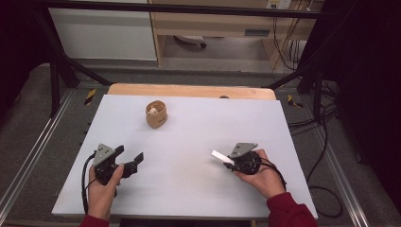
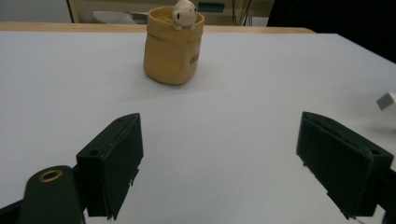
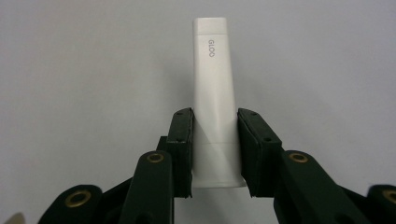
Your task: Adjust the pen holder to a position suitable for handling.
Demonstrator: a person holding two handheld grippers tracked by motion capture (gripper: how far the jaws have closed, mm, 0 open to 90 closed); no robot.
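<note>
right gripper [image 3: 214, 154] pinches slim white plastic tube [image 3: 214, 93] near table's [image 1: 189, 189] right edge | left gripper [image 2: 219, 163] spread, idle | tan fabric pouch [image 1: 156, 114] toward far edge | likely carrying tube pouchward; next needs aligned lowering

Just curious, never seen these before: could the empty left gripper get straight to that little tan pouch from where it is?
Probably yes. The left gripper is open and empty, and only bare table lies between it and the pouch.
</note>
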